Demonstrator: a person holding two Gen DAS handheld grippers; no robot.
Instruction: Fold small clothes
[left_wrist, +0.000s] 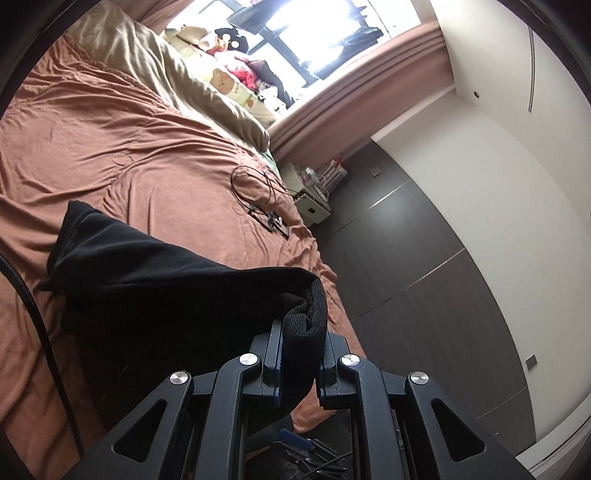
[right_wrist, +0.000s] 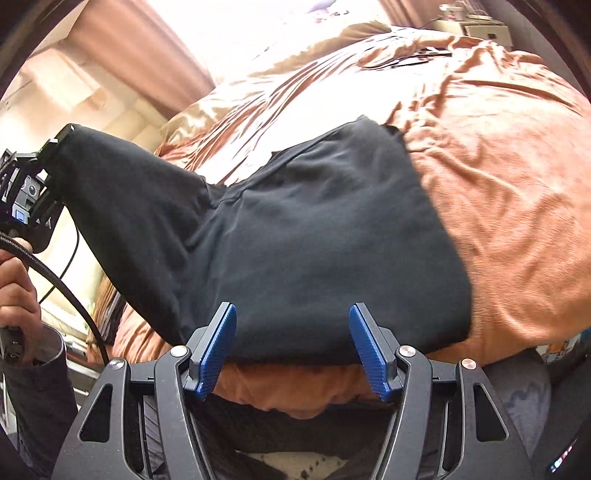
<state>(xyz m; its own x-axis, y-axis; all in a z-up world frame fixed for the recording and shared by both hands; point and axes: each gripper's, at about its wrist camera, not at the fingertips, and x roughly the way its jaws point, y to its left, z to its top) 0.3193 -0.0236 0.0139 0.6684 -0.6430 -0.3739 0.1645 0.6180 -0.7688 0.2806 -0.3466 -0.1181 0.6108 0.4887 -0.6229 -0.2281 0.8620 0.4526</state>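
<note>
The left gripper (left_wrist: 301, 332) is clamping narrowly on a ribbed cuff of the black garment (left_wrist: 155, 280), the knit bunching between its two fingers and folding over their tips. From that pinch the cloth is stretching away, lifted off the bed, while the rest is lying on the rust-orange bedspread (left_wrist: 122, 147). The right gripper (right_wrist: 292, 347) is standing with its jaws spread wide, blue pads (right_wrist: 218, 347) facing each other and pressing on nothing; the near edge of the black garment (right_wrist: 314, 236) is lying between and just beyond them, flat on the bedspread (right_wrist: 517, 203). In the right wrist view the sleeve is rising to the far left, where the left gripper (right_wrist: 59, 140) is holding its end, and a person's hand (right_wrist: 16, 288) is gripping that tool's handle beside a black cable (right_wrist: 70, 295). Further out, beige pillows (left_wrist: 155, 70) are resting at the head of the bed, a thin black wire (left_wrist: 255, 184) is looping on the cover, and a bright window (left_wrist: 314, 29) is glaring behind.
</note>
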